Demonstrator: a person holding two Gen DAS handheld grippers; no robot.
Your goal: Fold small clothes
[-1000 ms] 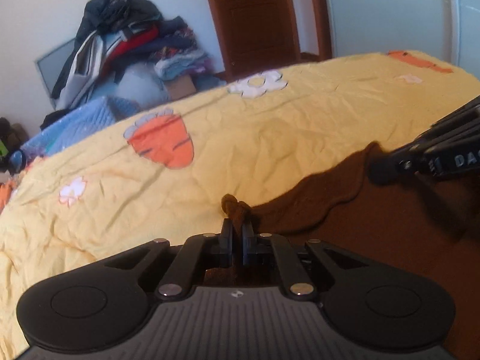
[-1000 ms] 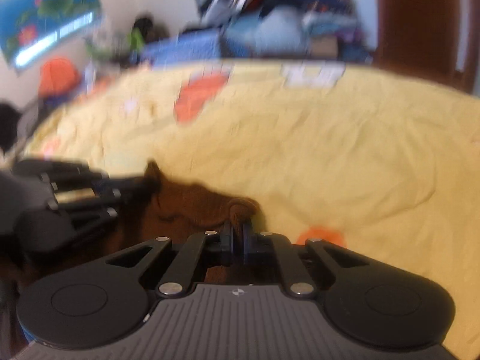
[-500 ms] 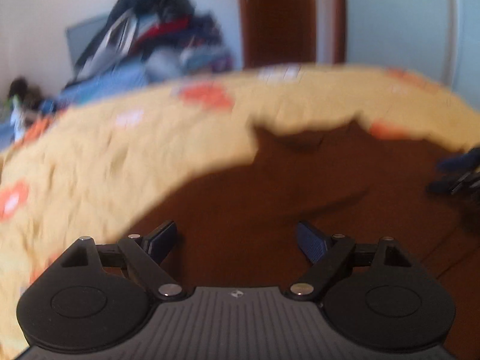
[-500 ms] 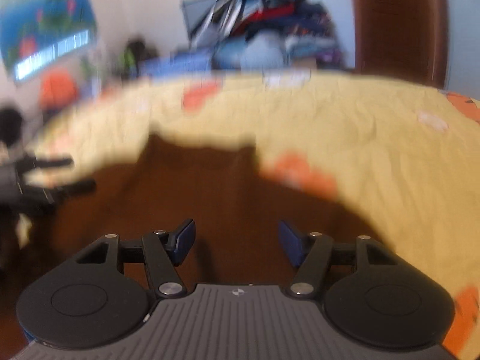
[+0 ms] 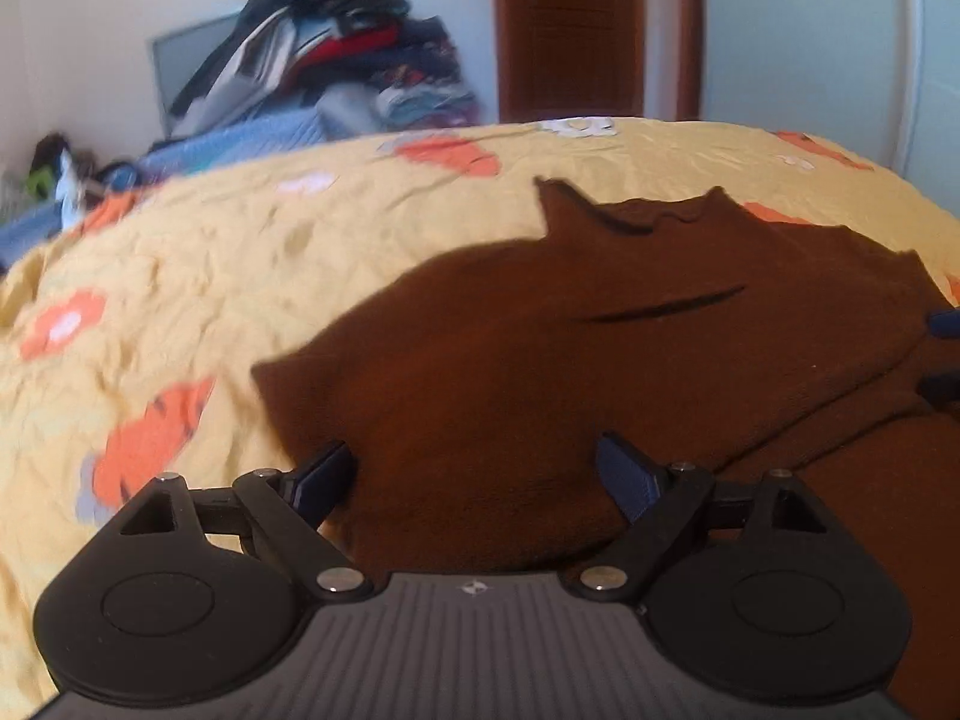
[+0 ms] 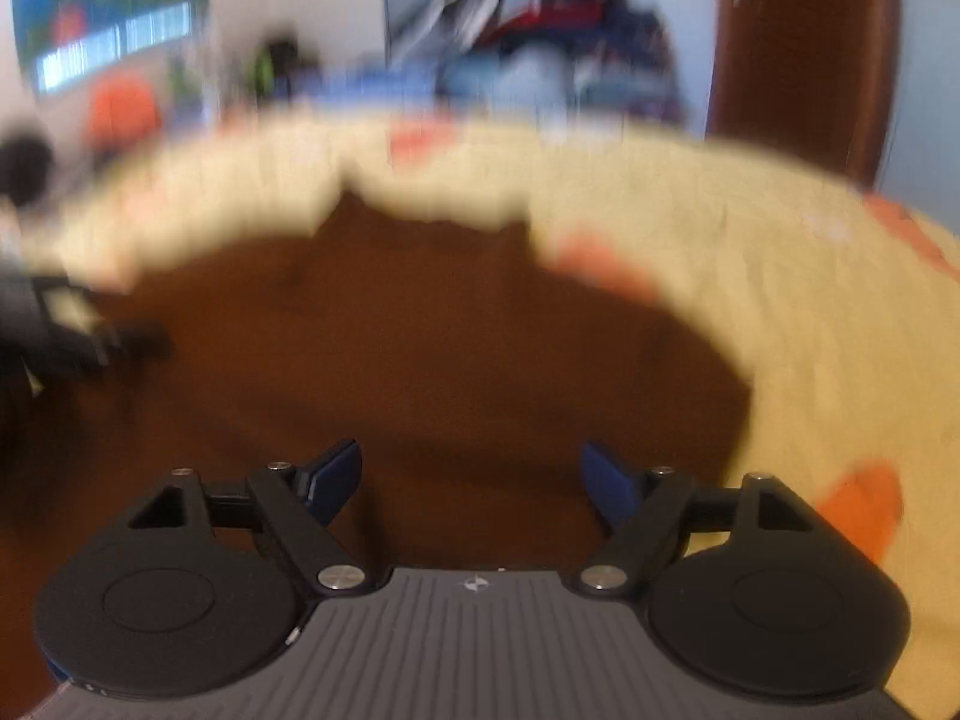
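A dark brown garment (image 5: 600,330) lies spread on the yellow bedspread (image 5: 240,252), one layer folded over another with an edge running to the lower right. My left gripper (image 5: 474,456) hovers open over its near left part, nothing between the blue pads. In the blurred right wrist view, the same garment (image 6: 420,348) fills the middle. My right gripper (image 6: 471,457) is over it, its jaws opening and empty. The right gripper's blue tips (image 5: 942,354) show at the left view's right edge. The left gripper (image 6: 60,324) is a dark blur at the left.
The bedspread (image 6: 810,330) carries orange and white prints and is wrinkled. Behind the bed stands a pile of clothes (image 5: 336,60) against the wall, with a wooden door (image 5: 570,24) to its right. A blue poster (image 6: 108,18) hangs on the wall.
Both grippers were shut on bunched corners of the brown garment. They have let go, opened, and drawn back, and the garment now lies flat in front of them.
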